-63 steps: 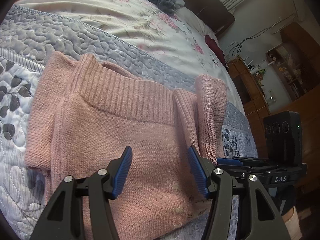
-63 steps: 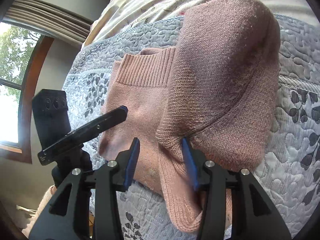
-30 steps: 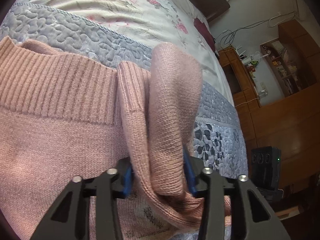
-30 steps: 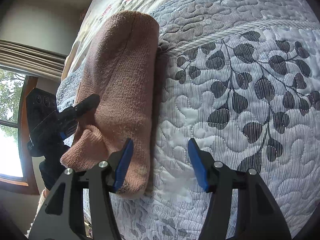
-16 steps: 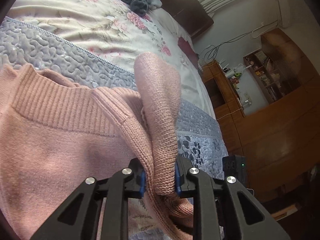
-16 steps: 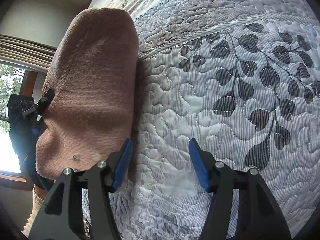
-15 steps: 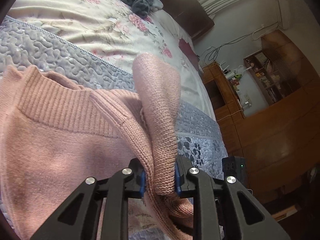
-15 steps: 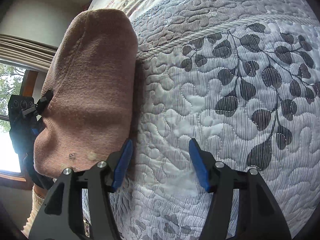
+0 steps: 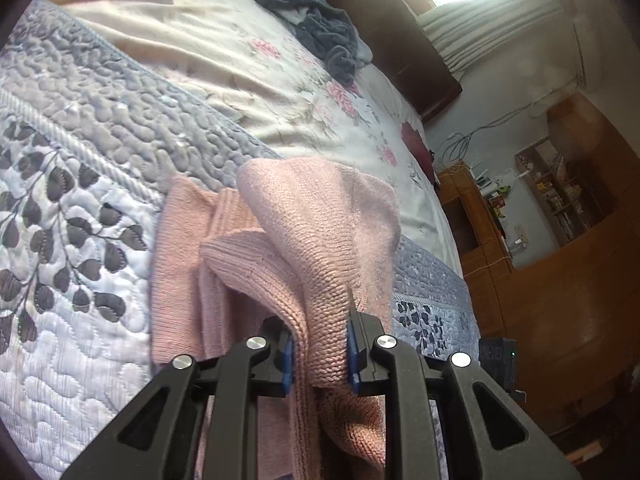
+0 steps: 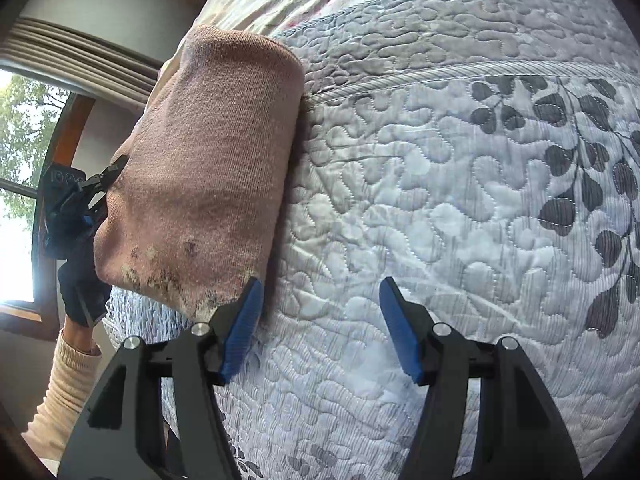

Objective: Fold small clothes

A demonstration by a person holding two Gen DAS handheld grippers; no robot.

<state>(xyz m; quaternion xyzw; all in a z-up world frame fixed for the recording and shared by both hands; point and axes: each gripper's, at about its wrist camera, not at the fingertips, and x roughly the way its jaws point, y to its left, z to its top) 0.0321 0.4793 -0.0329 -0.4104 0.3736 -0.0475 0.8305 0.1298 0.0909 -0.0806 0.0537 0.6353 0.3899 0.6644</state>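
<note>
A small pink knitted sweater [image 9: 320,236] lies bunched on a quilted grey-blue bedspread [image 9: 72,184]. My left gripper [image 9: 318,354] is shut on a thick fold of the knit and holds it raised off the bed. In the right wrist view the sweater [image 10: 212,168] stands lifted as a folded slab at the left, with dark specks along its lower edge. My right gripper [image 10: 320,328] is open over the bare bedspread [image 10: 460,208], its left finger [image 10: 240,328] just beside the sweater's lower corner. The left gripper [image 10: 76,200] shows behind the knit.
A dark grey garment [image 9: 324,36] lies heaped at the far end of the floral sheet [image 9: 224,52]. Wooden cabinets [image 9: 560,280] stand beyond the bed's right side. A window [image 10: 20,160] with curtains is at the left. A cream sleeve [image 10: 64,392] shows below the left gripper.
My left gripper has lifted the pinched fold and carried it across, so the sweater is folded narrower. The right gripper stays open beside the sweater, hardly moved.
</note>
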